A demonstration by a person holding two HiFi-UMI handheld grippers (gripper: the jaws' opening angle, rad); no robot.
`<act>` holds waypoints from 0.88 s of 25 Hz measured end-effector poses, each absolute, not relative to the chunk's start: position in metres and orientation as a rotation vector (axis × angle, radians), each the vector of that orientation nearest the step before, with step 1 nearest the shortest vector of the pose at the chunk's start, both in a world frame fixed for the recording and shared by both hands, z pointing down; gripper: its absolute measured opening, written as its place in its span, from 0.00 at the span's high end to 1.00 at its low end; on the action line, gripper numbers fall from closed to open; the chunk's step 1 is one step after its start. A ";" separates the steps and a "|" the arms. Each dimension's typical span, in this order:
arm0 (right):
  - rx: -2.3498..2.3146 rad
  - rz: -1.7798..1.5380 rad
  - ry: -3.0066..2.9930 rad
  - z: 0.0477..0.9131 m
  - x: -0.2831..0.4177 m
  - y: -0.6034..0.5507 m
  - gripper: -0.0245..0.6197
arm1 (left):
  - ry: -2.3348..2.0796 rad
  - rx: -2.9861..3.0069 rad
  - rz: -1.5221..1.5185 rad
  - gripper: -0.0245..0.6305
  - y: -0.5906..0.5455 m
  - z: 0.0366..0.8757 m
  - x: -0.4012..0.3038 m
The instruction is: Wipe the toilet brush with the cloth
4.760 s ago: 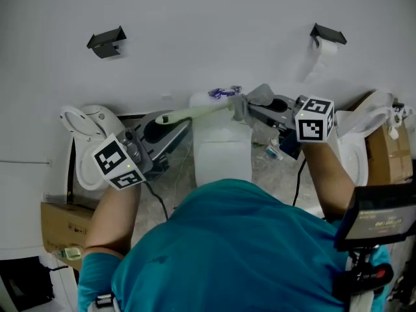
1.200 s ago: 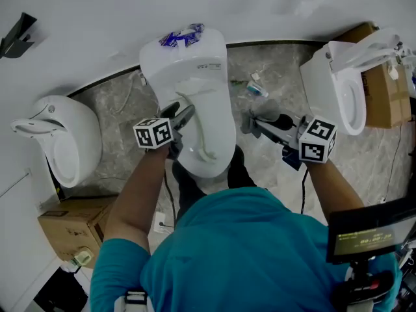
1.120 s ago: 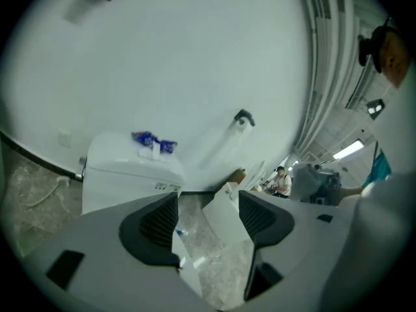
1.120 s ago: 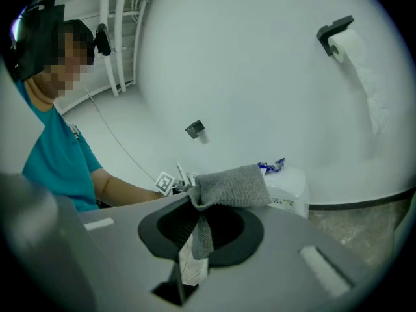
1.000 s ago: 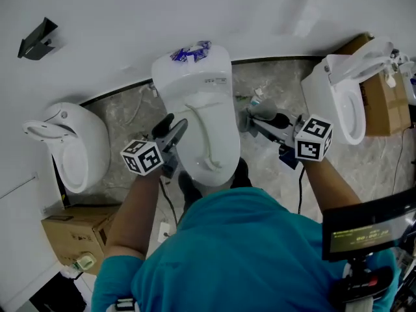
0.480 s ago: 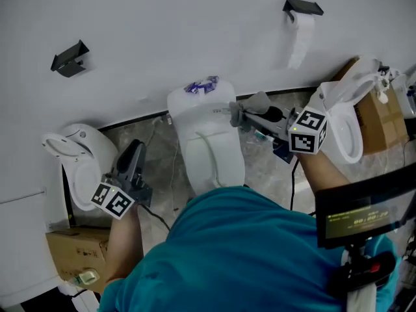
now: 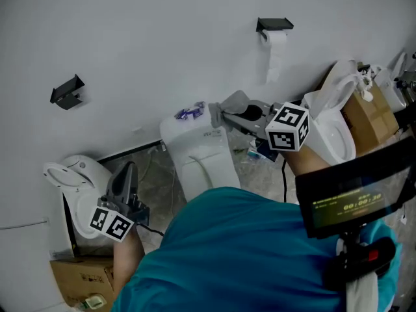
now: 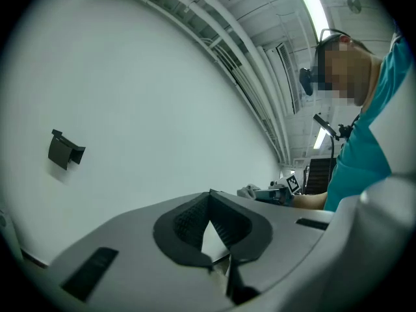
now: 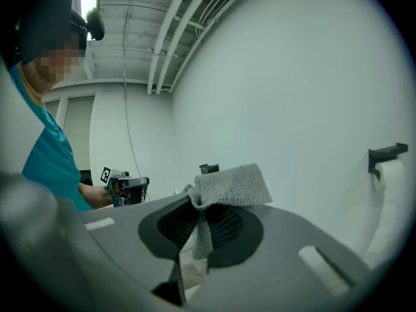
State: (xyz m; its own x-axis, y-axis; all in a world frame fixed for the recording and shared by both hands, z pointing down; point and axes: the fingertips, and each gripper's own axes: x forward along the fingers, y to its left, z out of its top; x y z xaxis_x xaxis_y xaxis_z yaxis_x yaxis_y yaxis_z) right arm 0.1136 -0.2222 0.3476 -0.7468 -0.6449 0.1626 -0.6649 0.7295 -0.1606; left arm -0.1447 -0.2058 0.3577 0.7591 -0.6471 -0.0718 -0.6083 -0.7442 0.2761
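My right gripper (image 7: pixel 221 114) is raised in front of the white wall above the middle toilet (image 7: pixel 209 163), shut on the grey cloth (image 7: pixel 232 101). In the right gripper view the cloth (image 9: pixel 233 184) folds over the top of the jaws and a strip hangs down between the pads of that gripper (image 9: pixel 195 207). My left gripper (image 7: pixel 126 169) is held low at the left, between the middle toilet and the left toilet (image 7: pixel 70 174). Its jaws have just been closing and now meet with nothing between them (image 8: pixel 209 197). The toilet brush does not show clearly in any view.
A third toilet (image 7: pixel 333 134) stands at the right beside a cardboard box (image 7: pixel 363 113). On the wall are a toilet-paper holder (image 7: pixel 273 25) with a hanging roll (image 7: pixel 275 49) and a black bracket (image 7: pixel 65 91). A blue wrapper (image 7: pixel 190 113) lies on the middle tank. Another box (image 7: pixel 77 282) sits lower left.
Both grippers have risen. The left one has left the middle toilet's bowl, swung out to the left, and shut empty. The right one still holds the cloth.
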 end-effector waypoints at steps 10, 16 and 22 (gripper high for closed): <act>1.041 0.301 -2.821 0.355 0.104 -0.225 0.91 | -0.960 2.722 -0.198 0.95 -0.211 0.356 -0.125; 1.022 0.292 -2.827 0.356 0.103 -0.221 0.91 | -0.969 2.691 -0.172 0.95 -0.206 0.360 -0.123; 1.012 0.288 -2.820 0.359 0.099 -0.222 0.91 | -0.968 2.680 -0.178 0.95 -0.208 0.361 -0.128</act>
State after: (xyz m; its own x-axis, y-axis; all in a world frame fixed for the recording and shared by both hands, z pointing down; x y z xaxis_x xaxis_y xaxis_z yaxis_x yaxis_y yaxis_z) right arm 0.0989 -0.2218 0.3589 -0.7660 -0.6149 0.1874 -0.6401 0.7564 -0.1344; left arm -0.1278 -0.2077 0.3614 0.7671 -0.6413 -0.0186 -0.6061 -0.7339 0.3067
